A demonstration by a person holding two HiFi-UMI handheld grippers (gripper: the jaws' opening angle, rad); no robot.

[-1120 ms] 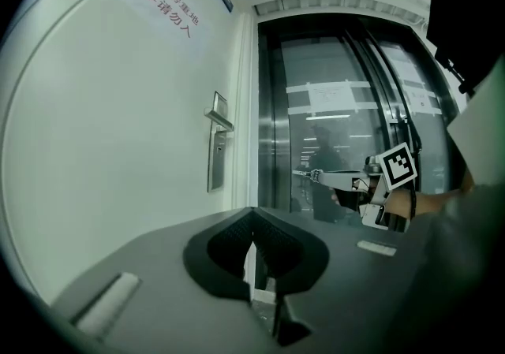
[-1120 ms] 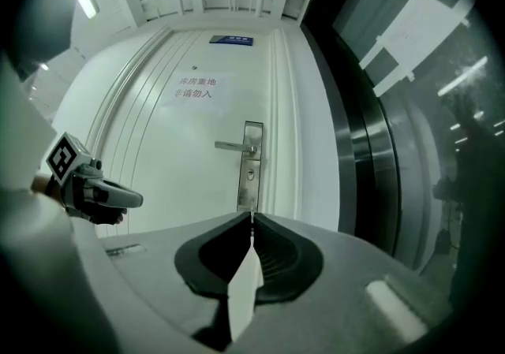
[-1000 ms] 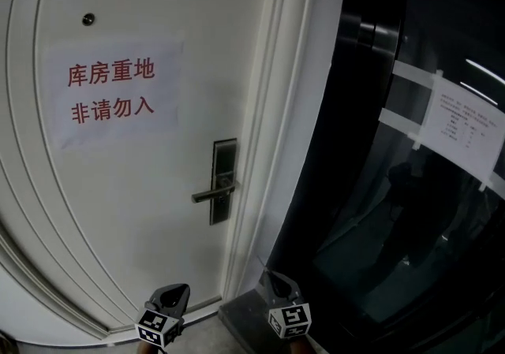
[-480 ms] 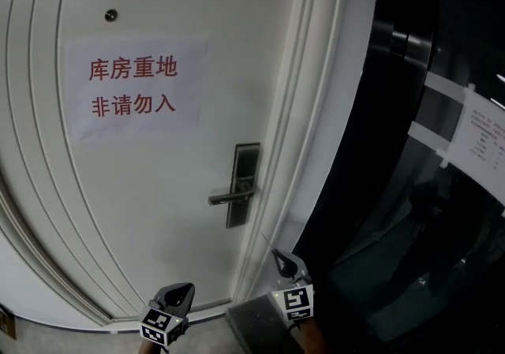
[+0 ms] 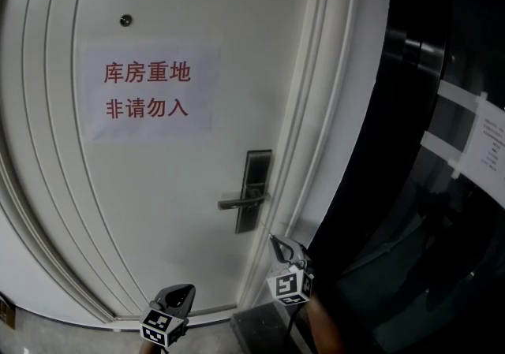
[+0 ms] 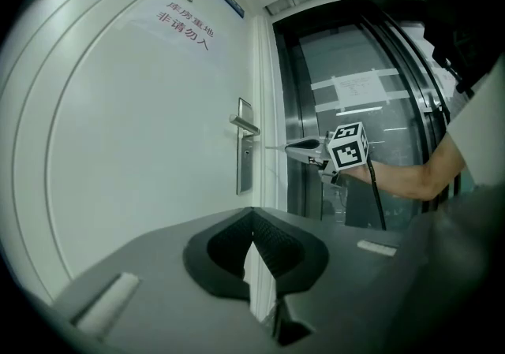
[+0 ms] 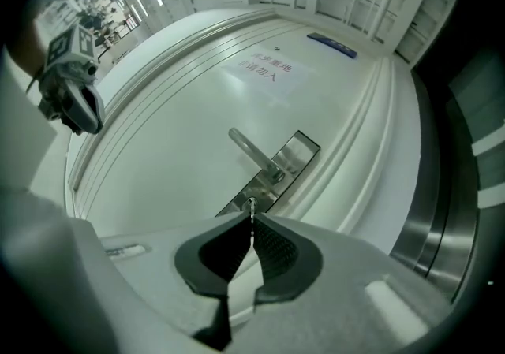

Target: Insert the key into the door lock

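Note:
A white door (image 5: pixel 158 210) carries a dark metal lock plate (image 5: pixel 254 189) with a lever handle (image 5: pixel 239 203). My right gripper (image 5: pixel 276 244) is just below and right of the plate, shut on a thin metal key (image 7: pixel 251 205). In the right gripper view the key tip lines up with the lower part of the lock plate (image 7: pixel 280 169), under the handle (image 7: pixel 251 152), still apart from it. The left gripper view shows the right gripper (image 6: pixel 290 149) level with the lock plate (image 6: pixel 245 157), key pointing at it. My left gripper (image 5: pixel 181 292) hangs low at the door's foot, shut and empty.
A paper sign (image 5: pixel 147 91) with red characters hangs on the door under a peephole (image 5: pixel 125 20). The door frame (image 5: pixel 335 108) borders a dark glass and metal wall (image 5: pixel 442 210) on the right, with a taped notice (image 5: pixel 489 136). A person's forearm (image 6: pixel 410 175) reaches behind the right gripper.
The right gripper has risen toward the lock plate and rolled, still shut on the key. The left gripper has stayed low. The head view has swung left.

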